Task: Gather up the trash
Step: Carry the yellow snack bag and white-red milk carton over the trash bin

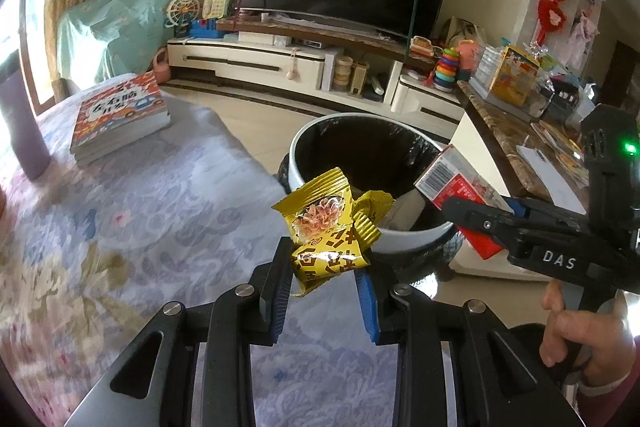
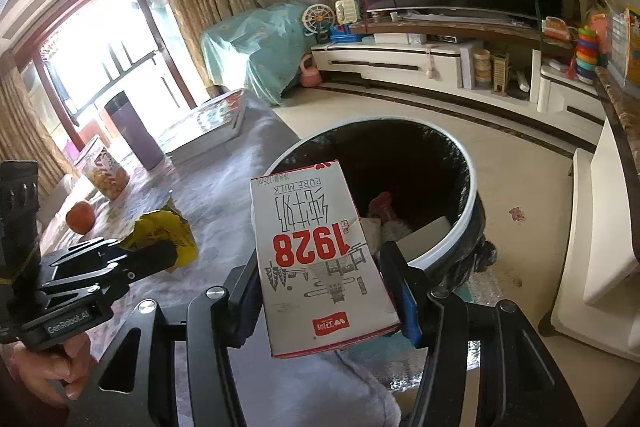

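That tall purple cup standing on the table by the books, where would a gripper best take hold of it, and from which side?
Probably around the middle of the purple cup, coming in level from the side facing the camera. It stands upright with straight, smooth walls, so two fingers could close across its width. The books sit close behind it, and a snack box stands near its left, leaving the front approach freer.

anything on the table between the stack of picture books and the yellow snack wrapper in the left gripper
No: in the left wrist view only bare patterned blue tablecloth lies between the stack of picture books and the crinkled yellow snack wrapper.
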Demonstrator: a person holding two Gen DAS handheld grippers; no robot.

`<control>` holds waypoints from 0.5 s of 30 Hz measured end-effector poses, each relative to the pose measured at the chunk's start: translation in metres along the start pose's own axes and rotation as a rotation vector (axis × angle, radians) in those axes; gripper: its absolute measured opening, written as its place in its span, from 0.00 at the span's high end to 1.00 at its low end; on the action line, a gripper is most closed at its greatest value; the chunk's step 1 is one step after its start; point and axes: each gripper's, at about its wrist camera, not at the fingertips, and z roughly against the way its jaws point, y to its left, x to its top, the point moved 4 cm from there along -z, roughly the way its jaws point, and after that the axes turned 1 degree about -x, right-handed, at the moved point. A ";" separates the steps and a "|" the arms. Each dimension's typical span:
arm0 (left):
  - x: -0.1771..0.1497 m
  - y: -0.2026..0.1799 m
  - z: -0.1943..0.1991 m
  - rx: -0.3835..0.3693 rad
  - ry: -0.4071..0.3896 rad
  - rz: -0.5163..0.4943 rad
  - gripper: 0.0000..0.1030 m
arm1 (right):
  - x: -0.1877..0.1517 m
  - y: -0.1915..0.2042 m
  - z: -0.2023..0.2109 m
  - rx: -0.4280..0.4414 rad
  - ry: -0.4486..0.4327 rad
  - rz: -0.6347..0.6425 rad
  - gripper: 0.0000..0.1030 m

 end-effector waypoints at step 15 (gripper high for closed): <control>0.025 -0.015 -0.024 0.001 0.012 -0.057 0.72 | 0.016 -0.020 -0.013 -0.032 0.017 -0.018 0.46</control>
